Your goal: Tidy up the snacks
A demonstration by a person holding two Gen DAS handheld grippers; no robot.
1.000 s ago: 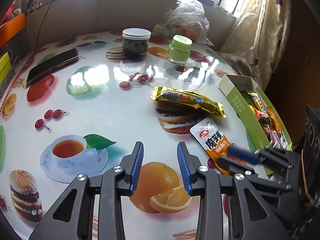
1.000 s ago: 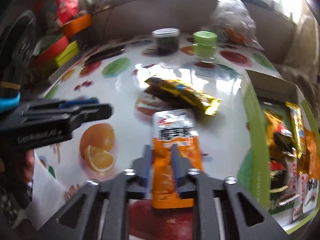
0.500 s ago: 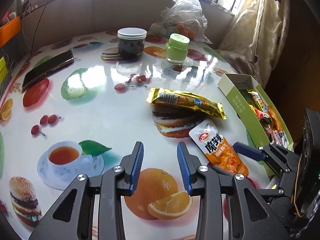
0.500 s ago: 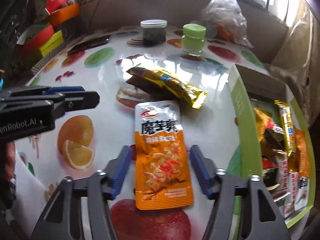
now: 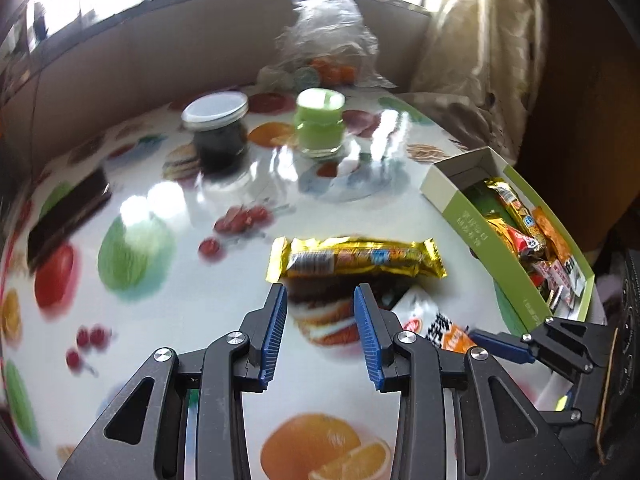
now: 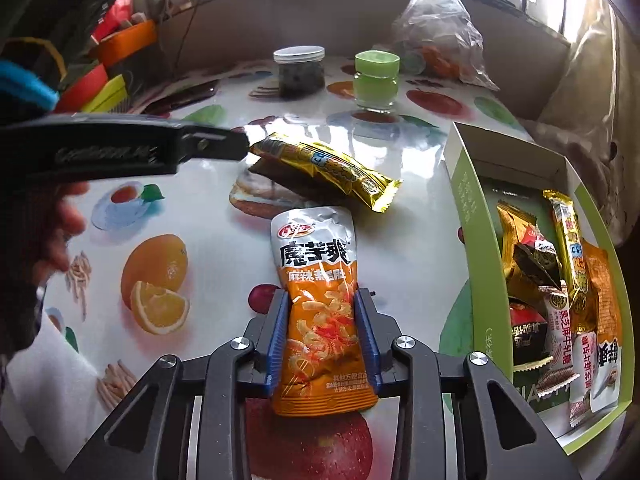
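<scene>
- The right gripper (image 6: 322, 334) has just been closing; its blue pads pinch the orange pouch (image 6: 318, 300) at lower centre of its view.
- The pouch's long axis runs up-frame, silver top farthest.
- The left gripper (image 5: 320, 334) is spread, gripping nothing, just below the one gold bar (image 5: 356, 260), which lies crosswise.
- Two jars stand at upper centre; one green box (image 6: 468, 216) sits right.

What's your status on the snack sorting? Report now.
Right gripper just closed on orange pouch. Left gripper open, empty, near gold bar. Green box to the right, path clear.
</scene>
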